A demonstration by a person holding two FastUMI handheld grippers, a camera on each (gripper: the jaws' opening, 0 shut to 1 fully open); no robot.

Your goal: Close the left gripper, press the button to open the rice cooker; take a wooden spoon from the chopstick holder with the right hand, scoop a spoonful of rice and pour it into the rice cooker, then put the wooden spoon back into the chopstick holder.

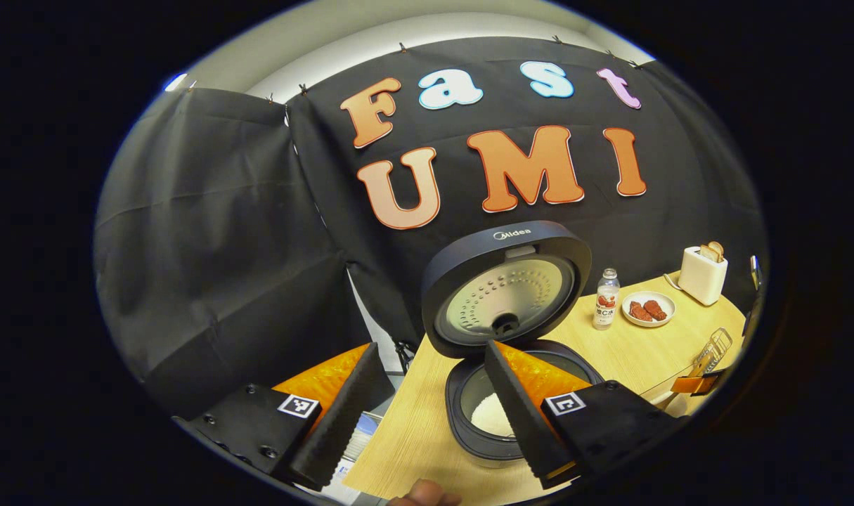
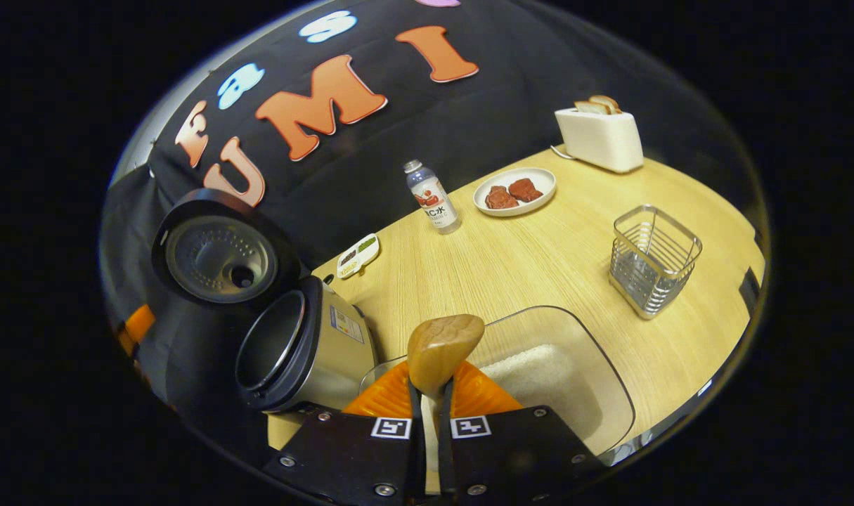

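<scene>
Right gripper view: wooden spoon (image 2: 443, 346) is clamped in the right gripper (image 2: 430, 400) jaws over the rice tub (image 2: 595, 365); left gripper (image 1: 427, 407) jaws gape by the open rice cooker (image 1: 500, 393). Rice could be spilled on the bench (image 2: 539, 260) if it's tilted

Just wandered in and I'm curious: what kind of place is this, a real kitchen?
More likely a mock kitchen set up in a booth than a real one. A wooden table holds an open rice cooker, a toaster with bread, and a plate of food, all backed by a black cloth wall.
</scene>
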